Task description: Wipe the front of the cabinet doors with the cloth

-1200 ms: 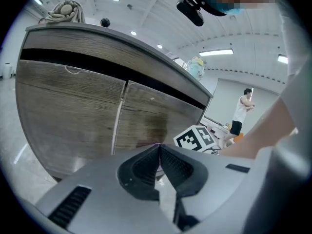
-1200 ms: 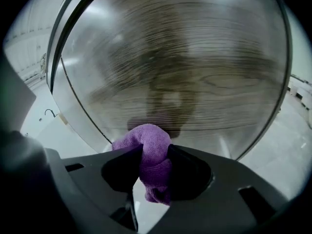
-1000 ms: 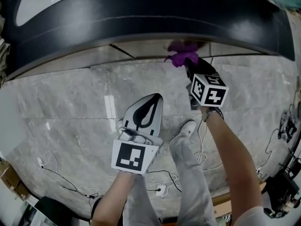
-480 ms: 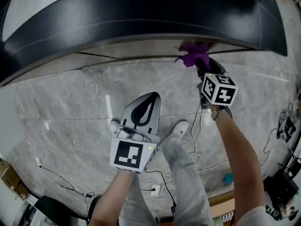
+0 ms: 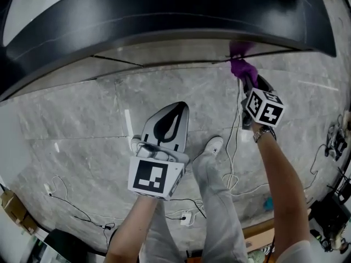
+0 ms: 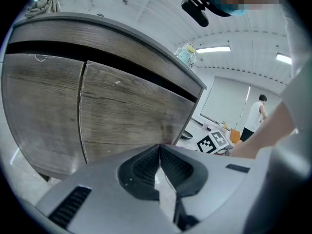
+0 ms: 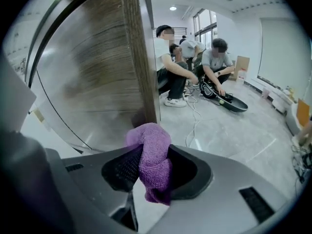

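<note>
The left hand-held gripper (image 5: 176, 113) hangs low, jaws together on nothing. Farther out, the right hand-held gripper (image 5: 246, 81), clamped on the purple cloth (image 5: 243, 68), has slid rightward along the cabinet door (image 7: 97, 72) to its right edge, so this stroke looks nearly finished.

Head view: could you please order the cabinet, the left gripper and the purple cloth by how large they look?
1. cabinet, by far the largest.
2. left gripper, though its nearness to the camera inflates it.
3. purple cloth, the smallest.
</note>
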### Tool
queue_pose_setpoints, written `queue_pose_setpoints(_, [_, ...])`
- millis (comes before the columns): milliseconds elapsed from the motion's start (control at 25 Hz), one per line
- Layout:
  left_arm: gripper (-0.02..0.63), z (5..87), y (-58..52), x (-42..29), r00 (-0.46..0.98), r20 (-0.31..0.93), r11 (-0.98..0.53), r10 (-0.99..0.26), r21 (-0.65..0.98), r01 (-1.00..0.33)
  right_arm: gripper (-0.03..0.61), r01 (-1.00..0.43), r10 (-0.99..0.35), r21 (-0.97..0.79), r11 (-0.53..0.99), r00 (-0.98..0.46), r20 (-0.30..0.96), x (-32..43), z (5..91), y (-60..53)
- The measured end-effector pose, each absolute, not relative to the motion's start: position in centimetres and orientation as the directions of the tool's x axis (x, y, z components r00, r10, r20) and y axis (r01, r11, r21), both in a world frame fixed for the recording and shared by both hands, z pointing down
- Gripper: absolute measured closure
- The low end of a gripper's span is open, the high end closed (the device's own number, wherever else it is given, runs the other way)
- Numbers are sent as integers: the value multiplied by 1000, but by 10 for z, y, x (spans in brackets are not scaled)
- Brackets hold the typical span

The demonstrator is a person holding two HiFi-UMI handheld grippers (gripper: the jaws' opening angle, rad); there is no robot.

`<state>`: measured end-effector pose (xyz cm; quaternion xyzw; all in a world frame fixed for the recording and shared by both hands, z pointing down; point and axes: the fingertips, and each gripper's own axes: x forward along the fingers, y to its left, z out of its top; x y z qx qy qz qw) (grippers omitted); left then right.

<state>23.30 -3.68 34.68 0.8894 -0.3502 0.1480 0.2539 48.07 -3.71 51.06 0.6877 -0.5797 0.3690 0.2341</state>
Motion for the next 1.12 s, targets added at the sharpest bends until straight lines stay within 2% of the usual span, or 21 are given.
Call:
queue_pose_setpoints(320, [603,361,-33,164,701,484,-625,-524,341,-703,423,-977,-581,-156,-148,-42,813,365,544,-15])
queue_pose_setpoints(480, [603,364,-39,131,705,486,-629,-516,343,-697,423,-979,-569,-192,-66,-121,813,288,559,-30])
queue_pose_setpoints(680, [603,374,-51,78,682,491,-602,-541,339,-722,423,-971,-584,-236,-37,-171,794,207,567,-63])
queue_pose_setpoints(880, [603,380,-54,38,659,513,-572,-550,344,-745,423,-967,-589,-253,-29,-188,786,155,574,-97])
queue_pose_setpoints(1120, [603,381,-65,4,621,519,-546,-587,312,-777,423,-962,-577,-265,-72,-176,797,138,588,-124])
